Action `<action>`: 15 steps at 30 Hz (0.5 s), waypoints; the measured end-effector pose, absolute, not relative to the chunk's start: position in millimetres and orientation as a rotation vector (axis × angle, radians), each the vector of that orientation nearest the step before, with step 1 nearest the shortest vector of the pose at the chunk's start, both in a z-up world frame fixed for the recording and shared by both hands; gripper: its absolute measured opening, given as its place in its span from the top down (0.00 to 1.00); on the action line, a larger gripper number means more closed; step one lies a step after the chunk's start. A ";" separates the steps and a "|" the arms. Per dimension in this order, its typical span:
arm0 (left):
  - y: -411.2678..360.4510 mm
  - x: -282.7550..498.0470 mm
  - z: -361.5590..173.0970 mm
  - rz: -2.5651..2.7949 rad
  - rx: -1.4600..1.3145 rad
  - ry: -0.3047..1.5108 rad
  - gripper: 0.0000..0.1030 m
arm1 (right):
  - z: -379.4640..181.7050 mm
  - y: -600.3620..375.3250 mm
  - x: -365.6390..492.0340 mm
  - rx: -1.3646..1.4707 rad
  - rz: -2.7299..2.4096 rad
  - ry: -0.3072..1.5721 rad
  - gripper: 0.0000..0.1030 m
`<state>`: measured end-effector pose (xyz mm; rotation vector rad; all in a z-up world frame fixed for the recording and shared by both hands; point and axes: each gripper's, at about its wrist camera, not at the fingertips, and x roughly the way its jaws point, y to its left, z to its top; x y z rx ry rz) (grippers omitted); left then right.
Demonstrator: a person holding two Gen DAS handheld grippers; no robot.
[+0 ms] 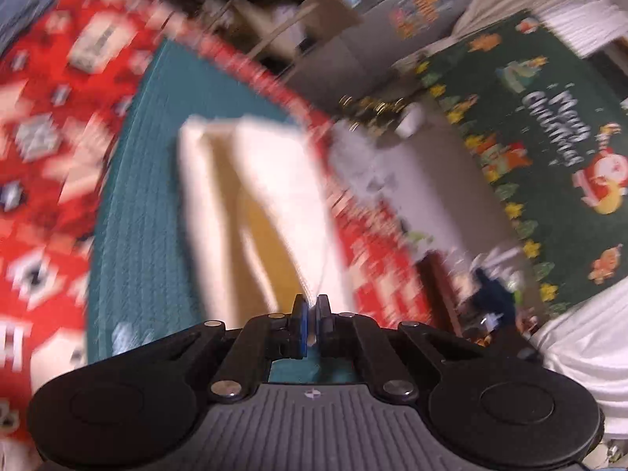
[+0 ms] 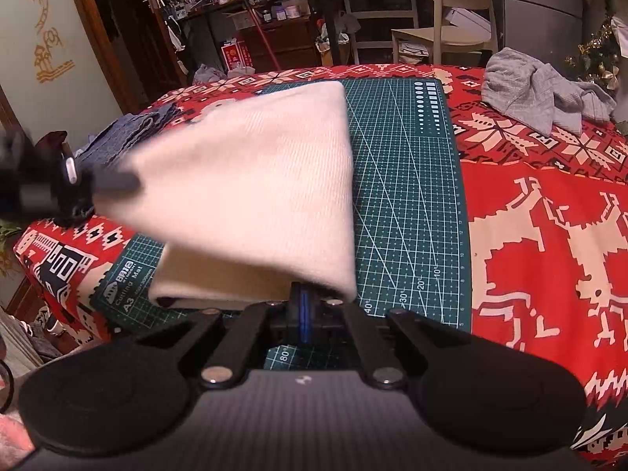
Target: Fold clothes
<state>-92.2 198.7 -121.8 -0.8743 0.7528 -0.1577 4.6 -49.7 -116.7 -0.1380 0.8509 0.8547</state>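
1. A table fills the middle of the right wrist view, spread with a red patterned tablecloth [image 2: 549, 204] of white snowflakes and reindeer; a green cutting mat [image 2: 408, 180] with a white grid lies on it, running from frame centre up to the far table edge.
2. Behind the table, along the top of the frame, stand a pale wooden chair [image 2: 459, 8] and a dark, cluttered shelf unit [image 2: 274, 4]; a wall with gold characters takes the upper left corner.
3. A crumpled grey garment [image 2: 541, 90] lies on the tablecloth at upper right, well apart from the mat. A blue denim piece [image 2: 129, 133] sits near the left table edge.
4. The cream cloth [image 2: 251, 180] lies over the mat's left part, one layer lifted and stretched between the two tools.
5. The right gripper [image 2: 304, 294], bottom centre, has its jaws pressed together on the cloth's near corner.
6. The left gripper [image 1: 312, 306] likewise pinches a cloth [image 1: 271, 204] edge, jaws closed with fabric between them; it appears blurred at the left edge of the right wrist view.
7. The left wrist view is smeared; a green Christmas banner [image 1: 549, 149] shows at right.
8. The mat's right half and the tablecloth at lower right lie bare.
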 end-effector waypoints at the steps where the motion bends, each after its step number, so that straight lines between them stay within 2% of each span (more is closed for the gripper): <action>1: 199.9 -91.1 -130.6 -0.141 -0.884 0.782 0.96 | -116.6 -50.0 5.0 -0.135 0.856 0.852 1.00; 5: 212.8 -93.3 -151.7 -0.147 -0.964 0.793 0.96 | -116.8 -50.7 5.2 -0.137 0.858 0.852 1.00; 12: 209.1 -90.0 -146.3 -0.150 -0.905 0.809 0.96 | -108.8 -54.4 1.6 -0.163 0.857 0.855 1.00; 13: 209.0 -89.6 -146.8 -0.151 -0.910 0.808 0.96 | -105.8 -56.8 -0.4 -0.166 0.858 0.852 0.97; 15: 208.8 -89.0 -147.8 -0.152 -0.920 0.805 0.96 | -94.1 -61.0 -3.8 -0.153 0.881 0.828 0.97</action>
